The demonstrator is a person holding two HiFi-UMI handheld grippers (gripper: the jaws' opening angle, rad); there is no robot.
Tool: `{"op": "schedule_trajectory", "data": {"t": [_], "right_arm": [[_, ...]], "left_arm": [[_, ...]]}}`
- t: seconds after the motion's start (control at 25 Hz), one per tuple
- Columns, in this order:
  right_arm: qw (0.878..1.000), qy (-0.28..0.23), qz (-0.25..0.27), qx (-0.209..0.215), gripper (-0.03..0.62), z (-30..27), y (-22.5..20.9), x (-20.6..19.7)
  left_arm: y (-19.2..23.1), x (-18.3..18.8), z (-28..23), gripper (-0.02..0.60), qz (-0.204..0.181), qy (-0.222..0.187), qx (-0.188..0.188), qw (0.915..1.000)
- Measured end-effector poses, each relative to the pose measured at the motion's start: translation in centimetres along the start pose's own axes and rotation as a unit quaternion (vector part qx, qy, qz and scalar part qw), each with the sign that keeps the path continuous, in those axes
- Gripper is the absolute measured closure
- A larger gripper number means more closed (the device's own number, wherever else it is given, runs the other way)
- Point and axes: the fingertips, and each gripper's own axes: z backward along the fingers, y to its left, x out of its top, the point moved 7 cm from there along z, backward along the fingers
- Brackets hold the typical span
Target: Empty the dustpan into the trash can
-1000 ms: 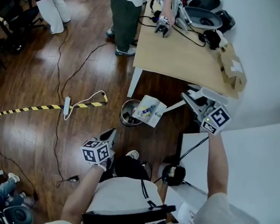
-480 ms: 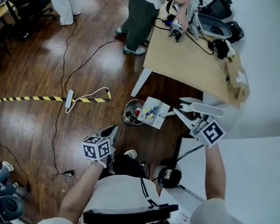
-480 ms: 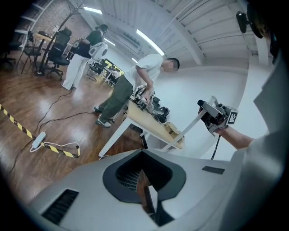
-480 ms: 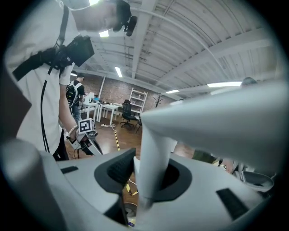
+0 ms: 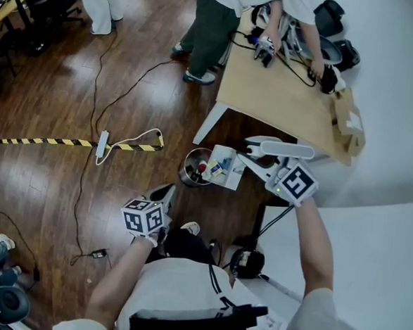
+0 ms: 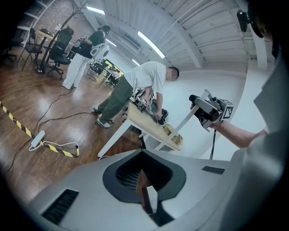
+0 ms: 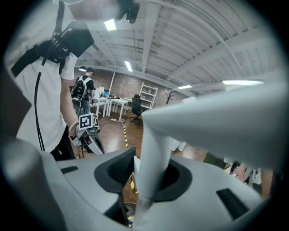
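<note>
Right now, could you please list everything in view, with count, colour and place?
trash can: one, grey metal, on the floor near the table leg
dustpan: one, white, small scraps in it, at the trash can's right rim
table: one, tan top, white legs, ahead on the right
cardboard package: one, brown, at the table's right edge
power strip: one, white, on the floor at left
striped tape: one strip, yellow and black, on the floor
cables: several, black, across the wooden floor
other people: at least three; one bent over the table, others at top left and bottom left
left gripper: grey, shut, empty
right gripper: grey, shut on the dustpan's handle
</note>
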Motion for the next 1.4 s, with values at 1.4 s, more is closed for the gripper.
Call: {"op": "schedule_trajectory", "data": {"t": [1.4], "right_arm": [[1.000,0.010,-0.020,-0.013,0.462,-1.6,1.4,0.7]], "left_arm": [[1.7,-1.0,3.3,0.594,0.019,-0.004,0.000,0.9998]]}}
